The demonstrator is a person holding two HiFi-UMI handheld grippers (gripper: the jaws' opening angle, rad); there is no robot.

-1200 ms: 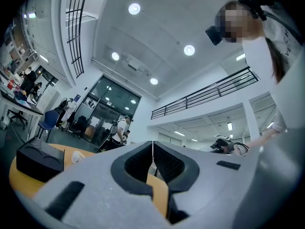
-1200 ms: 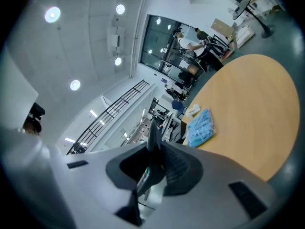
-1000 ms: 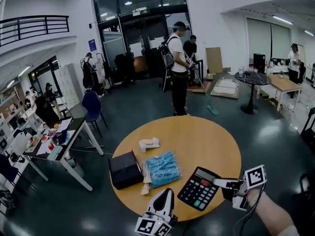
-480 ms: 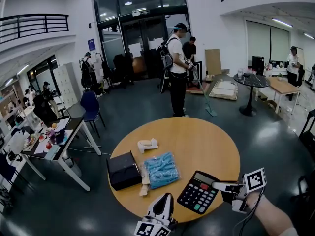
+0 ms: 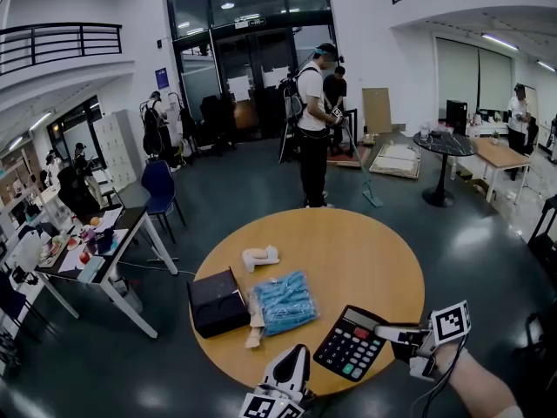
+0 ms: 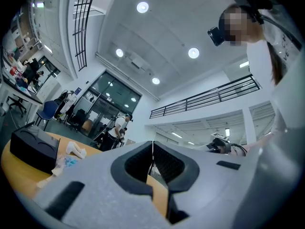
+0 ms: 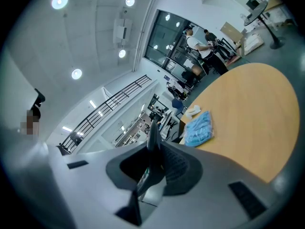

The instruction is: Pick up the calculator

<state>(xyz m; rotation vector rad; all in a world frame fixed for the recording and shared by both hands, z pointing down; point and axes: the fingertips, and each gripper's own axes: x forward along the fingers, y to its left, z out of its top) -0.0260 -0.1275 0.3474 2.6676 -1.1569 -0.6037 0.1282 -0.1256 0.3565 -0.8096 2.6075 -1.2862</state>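
The black calculator (image 5: pixel 352 344), with a grey screen and red and green keys, is over the front right part of the round wooden table (image 5: pixel 348 251). My right gripper (image 5: pixel 383 329) comes in from the right and is shut on the calculator's right edge. In the right gripper view the calculator (image 7: pixel 152 137) shows edge-on between the pads of the right gripper (image 7: pixel 151 161). My left gripper (image 5: pixel 294 355) hangs at the table's front edge, left of the calculator and apart from it. In the left gripper view the left gripper (image 6: pixel 152 163) is shut on nothing.
A black box (image 5: pixel 216 301), a blue packet (image 5: pixel 285 301) and a small white object (image 5: pixel 259 256) lie on the table's left half. A person (image 5: pixel 313 129) with a long-handled tool stands beyond the table. A desk with a blue chair (image 5: pixel 163 190) is at the left.
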